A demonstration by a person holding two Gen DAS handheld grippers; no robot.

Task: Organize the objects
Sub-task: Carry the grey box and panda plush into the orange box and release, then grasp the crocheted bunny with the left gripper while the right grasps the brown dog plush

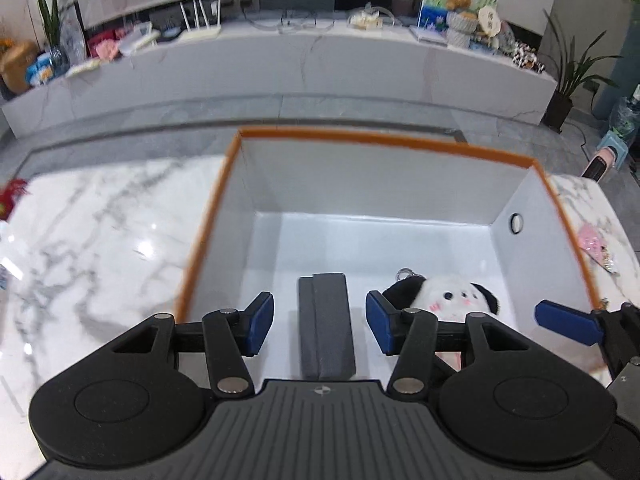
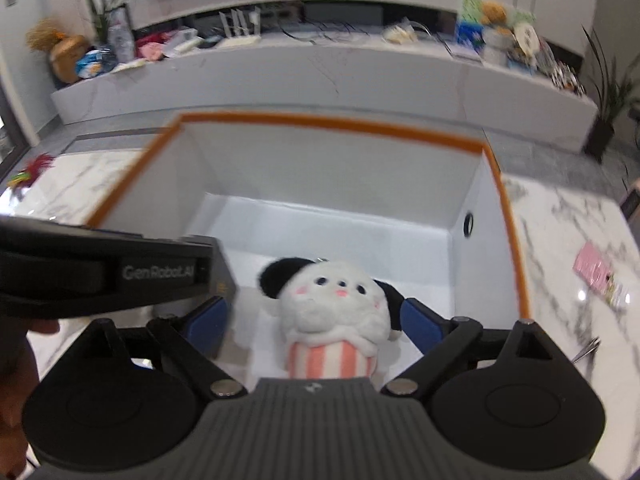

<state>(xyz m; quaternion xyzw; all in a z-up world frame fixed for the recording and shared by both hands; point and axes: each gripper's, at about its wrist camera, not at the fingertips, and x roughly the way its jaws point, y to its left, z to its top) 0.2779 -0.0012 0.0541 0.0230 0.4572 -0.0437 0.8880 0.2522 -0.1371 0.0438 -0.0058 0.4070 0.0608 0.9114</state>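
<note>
**Both grippers open over the orange-rimmed box**

Through the left wrist camera I see my left gripper point(image 1: 320, 320) pointing down into the white box with the orange rim point(image 1: 384, 140), which sits on the marble table point(image 1: 100, 240). Its blue pads point(image 1: 260, 322) stand partly apart, and neither one touches the grey case point(image 1: 326, 324) that lies on the box floor between them. The case runs lengthwise away from me. Just to its right, the plush toy point(image 1: 448, 296) lies on the same floor, white face up, black ears to either side, a metal ring at its top. One blue finger of the right gripper point(image 1: 568, 320) shows at the right edge, near the box's right wall. A pink card point(image 1: 592, 240) lies on the table outside that wall.

Through the right wrist camera my right gripper point(image 2: 316, 322) has its jaws spread wide. The plush toy point(image 2: 332, 312) lies between the pads point(image 2: 420, 322) without being pressed; I can see its pink-and-white striped body nearest me. The toy rests on the floor of the box point(image 2: 332, 122), in the near part. The body of the left gripper point(image 2: 120, 272) crosses in from the left and hides the grey case from here. The pink card point(image 2: 592, 268) lies on the marble table point(image 2: 560, 220) to the right.
</note>
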